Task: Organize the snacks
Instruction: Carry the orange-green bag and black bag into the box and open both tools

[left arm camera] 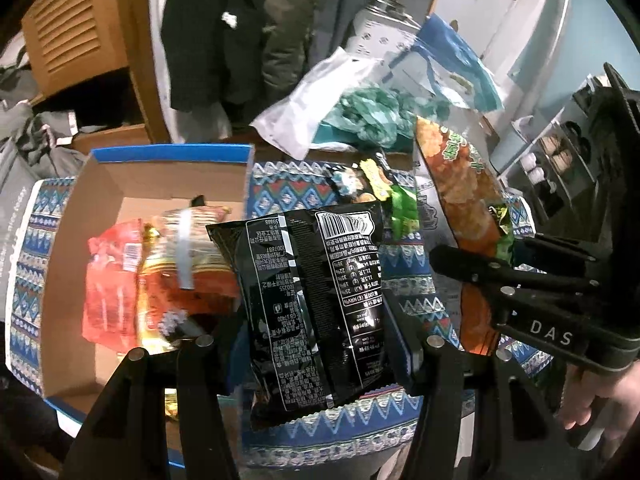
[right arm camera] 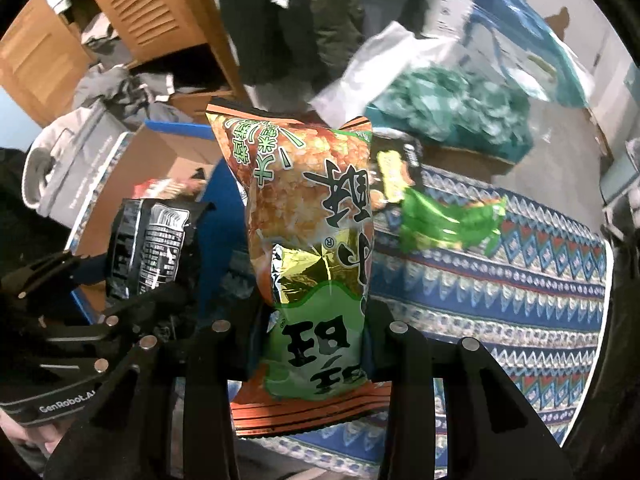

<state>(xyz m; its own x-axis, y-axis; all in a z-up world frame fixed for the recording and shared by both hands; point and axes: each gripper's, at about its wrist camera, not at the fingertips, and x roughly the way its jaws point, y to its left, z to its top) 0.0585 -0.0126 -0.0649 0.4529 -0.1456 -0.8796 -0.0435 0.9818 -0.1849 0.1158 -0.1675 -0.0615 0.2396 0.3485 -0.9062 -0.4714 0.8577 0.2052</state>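
My left gripper (left arm camera: 316, 336) is shut on a black snack bag (left arm camera: 312, 300) and holds it upright beside the open cardboard box (left arm camera: 160, 176). The box holds a red packet (left arm camera: 110, 280) and other snack packs. My right gripper (right arm camera: 316, 328) is shut on an orange and green rice-cracker bag (right arm camera: 308, 216), held upright above the patterned cloth (right arm camera: 500, 280). The black bag (right arm camera: 148, 248) and the left gripper (right arm camera: 80, 328) show at the left of the right wrist view. The right gripper (left arm camera: 500, 280) with its orange bag (left arm camera: 460, 184) shows at the right of the left wrist view.
A green snack pack (right arm camera: 448, 220) and a yellow-labelled dark pack (right arm camera: 396, 172) lie on the cloth. Behind are a white plastic bag with teal contents (right arm camera: 440, 104), a blue bag (right arm camera: 520, 48), hanging coats and a wooden cabinet (right arm camera: 132, 4).
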